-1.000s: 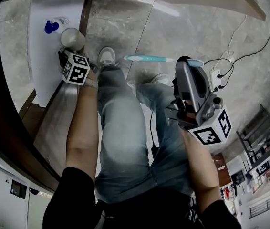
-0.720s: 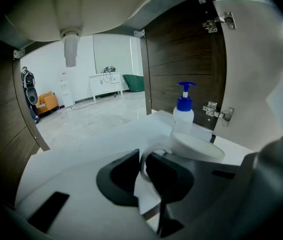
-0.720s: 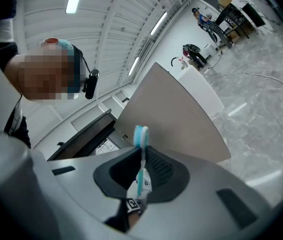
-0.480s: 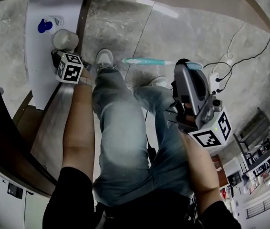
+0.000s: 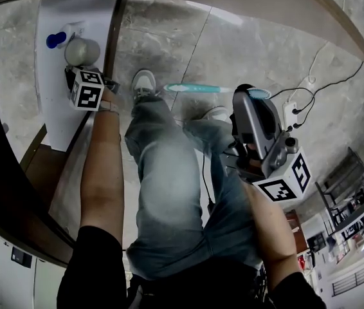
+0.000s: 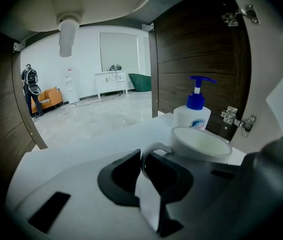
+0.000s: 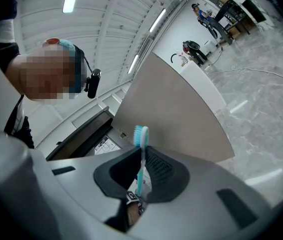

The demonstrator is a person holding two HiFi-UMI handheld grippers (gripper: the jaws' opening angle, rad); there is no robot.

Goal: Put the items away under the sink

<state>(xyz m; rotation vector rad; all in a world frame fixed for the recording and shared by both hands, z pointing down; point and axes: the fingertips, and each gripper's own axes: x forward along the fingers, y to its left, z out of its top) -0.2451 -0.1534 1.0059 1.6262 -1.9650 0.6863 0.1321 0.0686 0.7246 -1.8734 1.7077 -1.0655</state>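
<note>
While the left gripper [image 6: 144,170] clamps the mug [image 6: 201,143] by its handle, seat it flat on the shelf [image 6: 81,144] beside the soap bottle [image 6: 193,115] before releasing; the right gripper [image 7: 142,173] pinches the toothbrush [image 7: 141,149].

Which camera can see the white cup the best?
The left gripper view. There the cup is close: you see its open rim and its handle pinched in the left gripper's fingers, beside the soap bottle. The head view shows only its small round top. The right gripper view misses it, showing a toothbrush.
</note>
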